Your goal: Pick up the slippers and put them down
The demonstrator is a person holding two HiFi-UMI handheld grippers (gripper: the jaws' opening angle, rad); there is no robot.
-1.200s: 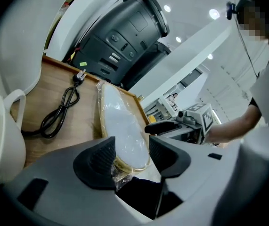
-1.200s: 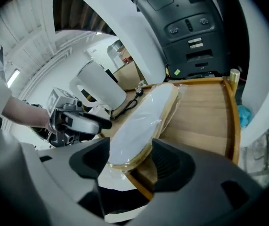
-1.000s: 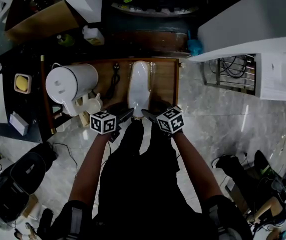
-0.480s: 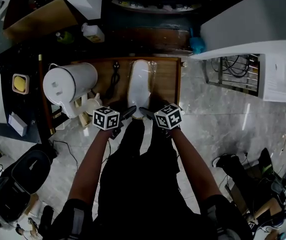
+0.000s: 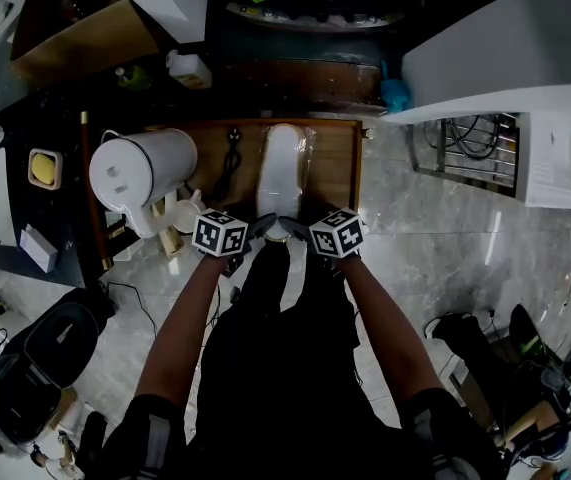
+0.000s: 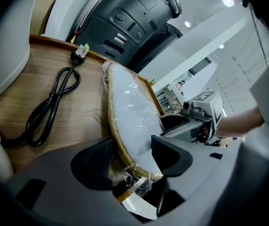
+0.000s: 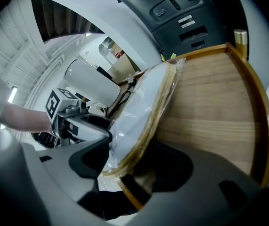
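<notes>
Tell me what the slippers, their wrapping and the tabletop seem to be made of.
The slippers: white, matte, probably soft fabric, with tan woven-looking trim at the edge. The wrapping: thin clear plastic film; it shines and crinkles at the end. The tabletop: wood or wood-look laminate, with visible grain and a raised rim.

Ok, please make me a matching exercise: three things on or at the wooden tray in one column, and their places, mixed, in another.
Things:
1. slippers
2. black cable
3. white jug

Places:
A. at the left side of the wooden tray
B. on the wood, between the other two
C. near end between the jaws of the left gripper and the right gripper

Pairs: 1-C, 2-B, 3-A
</notes>
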